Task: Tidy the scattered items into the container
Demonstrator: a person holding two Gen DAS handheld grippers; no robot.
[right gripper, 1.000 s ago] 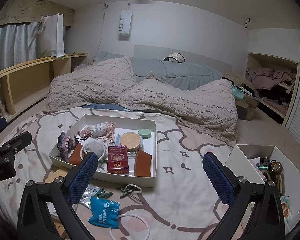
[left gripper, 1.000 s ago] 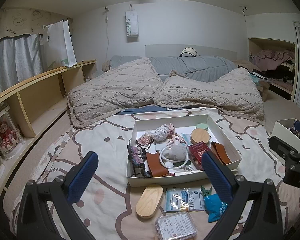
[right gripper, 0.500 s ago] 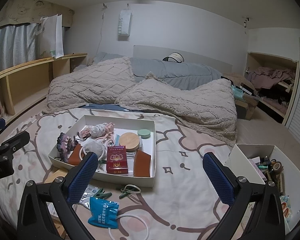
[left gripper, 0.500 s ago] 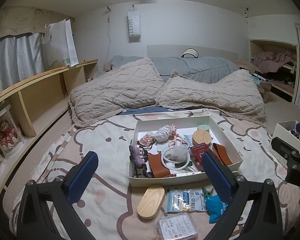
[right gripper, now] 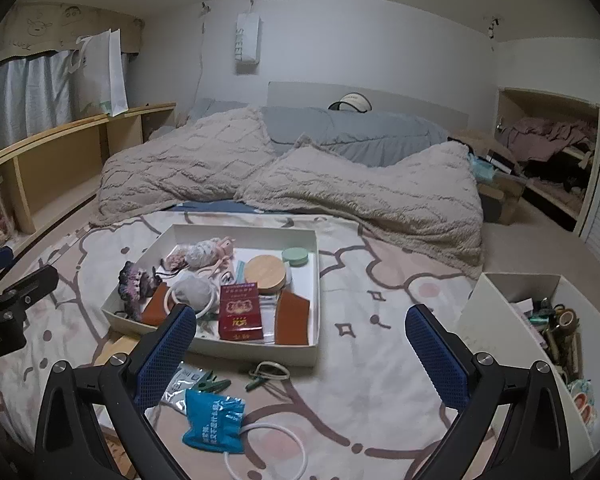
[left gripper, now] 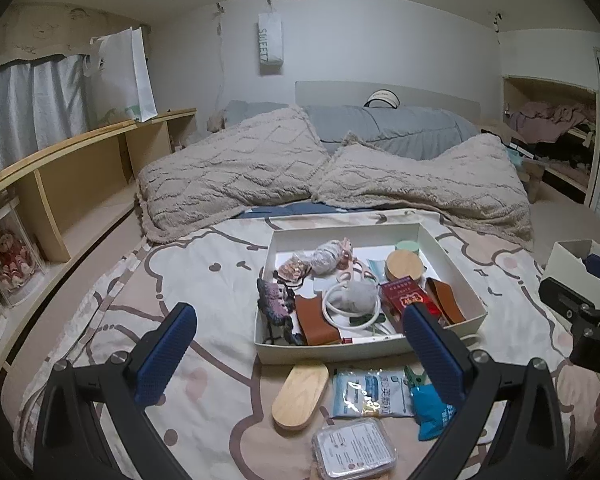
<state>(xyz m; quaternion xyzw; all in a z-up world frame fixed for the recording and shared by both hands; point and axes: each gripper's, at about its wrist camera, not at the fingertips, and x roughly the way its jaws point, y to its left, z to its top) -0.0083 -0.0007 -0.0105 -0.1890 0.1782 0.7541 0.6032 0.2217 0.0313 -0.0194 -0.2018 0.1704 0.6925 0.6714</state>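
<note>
A white shallow box [left gripper: 364, 350] [right gripper: 256, 350] rests on the patterned bedspread, holding a red packet [right gripper: 239, 312], a round wooden lid [right gripper: 265, 269], brown leather pieces, a white ring and other small things. In front of it lie a wooden oval [left gripper: 300, 394], a clear sachet [left gripper: 370, 394], a teal packet [right gripper: 214, 420], a white ring [right gripper: 266, 450], green clips [right gripper: 214, 382] and a clear plastic case [left gripper: 354, 450]. My left gripper [left gripper: 300, 352] hovers open above these loose items. Further right, my right gripper [right gripper: 300, 352] is also open and holds nothing.
A second white box [right gripper: 540, 344] with tape rolls and small items stands at the right of the bed. Two beige knitted pillows [left gripper: 340, 168] lie behind the shallow box. A wooden shelf unit [left gripper: 60, 184] runs along the left wall.
Both cameras have drifted slightly; in the left wrist view the box and loose items have shifted a little to the right. Both grippers stay open and nothing has been picked up.
</note>
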